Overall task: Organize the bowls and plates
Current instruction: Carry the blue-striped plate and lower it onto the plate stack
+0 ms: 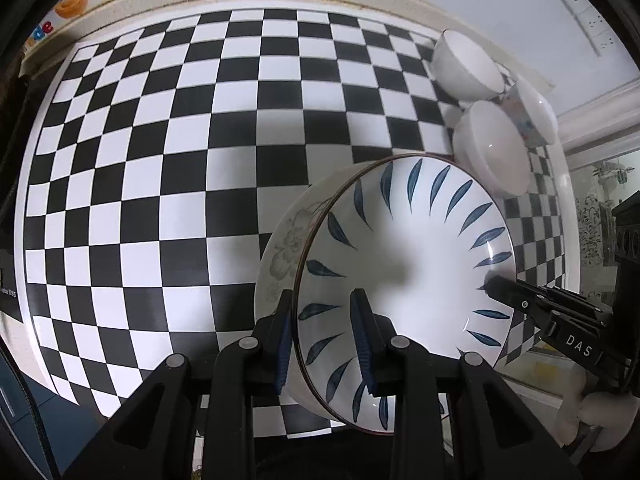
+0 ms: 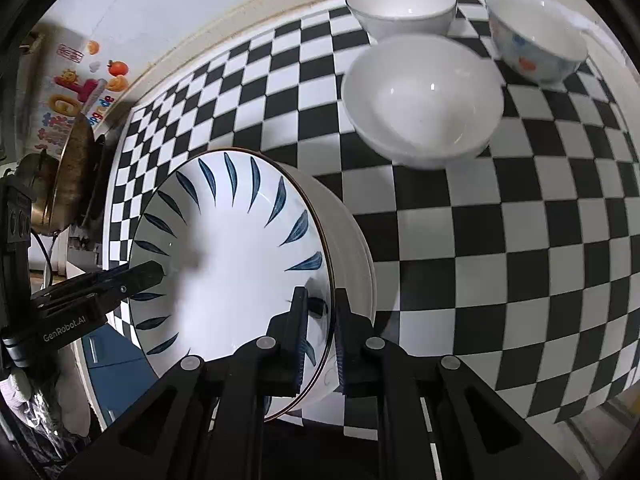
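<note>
A white plate with blue leaf strokes (image 1: 404,248) (image 2: 232,240) rests in a second plate with a grey flower print (image 1: 284,248) (image 2: 352,240). My left gripper (image 1: 324,320) is shut on the stack's rim, one finger inside and one outside. My right gripper (image 2: 320,320) is shut on the opposite rim in the same way. Each gripper shows in the other's view: the right gripper (image 1: 504,288), the left gripper (image 2: 152,272). The stack is tilted over the checkered table (image 1: 160,200) (image 2: 500,260). Beyond stand two white bowls (image 2: 400,4) (image 2: 420,92) and a patterned bowl (image 2: 536,40).
The three bowls cluster at the table's far right corner (image 1: 492,148). A metal wok (image 2: 76,172) sits past the table's left edge, below wall stickers (image 2: 80,92). A wall runs behind the table, with a socket (image 1: 588,20).
</note>
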### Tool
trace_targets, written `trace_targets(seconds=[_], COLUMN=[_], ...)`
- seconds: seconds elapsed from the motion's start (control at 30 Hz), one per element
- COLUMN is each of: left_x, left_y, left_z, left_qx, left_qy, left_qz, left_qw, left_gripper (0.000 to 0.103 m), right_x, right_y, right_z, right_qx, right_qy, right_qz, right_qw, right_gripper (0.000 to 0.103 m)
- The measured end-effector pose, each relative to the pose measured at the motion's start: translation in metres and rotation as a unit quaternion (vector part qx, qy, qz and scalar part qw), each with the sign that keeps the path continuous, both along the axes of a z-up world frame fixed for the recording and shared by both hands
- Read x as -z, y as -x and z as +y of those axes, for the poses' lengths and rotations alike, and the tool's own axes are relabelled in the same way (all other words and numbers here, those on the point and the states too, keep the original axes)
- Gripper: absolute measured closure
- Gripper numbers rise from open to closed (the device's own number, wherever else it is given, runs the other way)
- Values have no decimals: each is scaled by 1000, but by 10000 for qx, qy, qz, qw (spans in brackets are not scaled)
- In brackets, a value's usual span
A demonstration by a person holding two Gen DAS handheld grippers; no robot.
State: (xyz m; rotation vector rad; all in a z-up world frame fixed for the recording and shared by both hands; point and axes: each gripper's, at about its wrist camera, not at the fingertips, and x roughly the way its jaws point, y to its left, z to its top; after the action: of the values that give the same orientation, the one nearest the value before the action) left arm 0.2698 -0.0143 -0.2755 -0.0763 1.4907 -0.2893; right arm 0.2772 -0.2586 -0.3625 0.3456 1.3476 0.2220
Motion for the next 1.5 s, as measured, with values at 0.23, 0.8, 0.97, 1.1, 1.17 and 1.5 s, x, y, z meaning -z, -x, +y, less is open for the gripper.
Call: trace_targets(seconds=[0.23, 0.8, 0.97, 1.1, 1.17, 1.5], left_x=[16, 25, 26, 27, 27, 30], left_y=[-5, -6, -6, -5, -5, -7], left_z=[1, -2, -3, -2, -2, 3], left_qx=[68, 161, 120, 112, 128, 20], left_qy=[-122, -180, -184, -169, -171, 26], left_qz=[132, 182, 195, 221, 216, 385], left_qw=[9998, 9995, 9996, 9996, 9995, 9993], left_gripper=[78, 78, 78, 78, 78, 78], right_x=[19, 37, 37, 36, 36, 38], right_y=[-5, -8, -9, -9, -9, -10], right_z=[8, 9, 8, 9, 8, 3], right_qx=[-28, 1, 31, 60, 101, 201], right_qy=[27, 53, 101, 138, 116, 16], right_qz=[136, 348, 337, 346, 350, 414], right_qw=[9999, 9994, 9994, 9993, 9993, 9989], right_gripper=[89, 89, 89, 89, 88, 87])
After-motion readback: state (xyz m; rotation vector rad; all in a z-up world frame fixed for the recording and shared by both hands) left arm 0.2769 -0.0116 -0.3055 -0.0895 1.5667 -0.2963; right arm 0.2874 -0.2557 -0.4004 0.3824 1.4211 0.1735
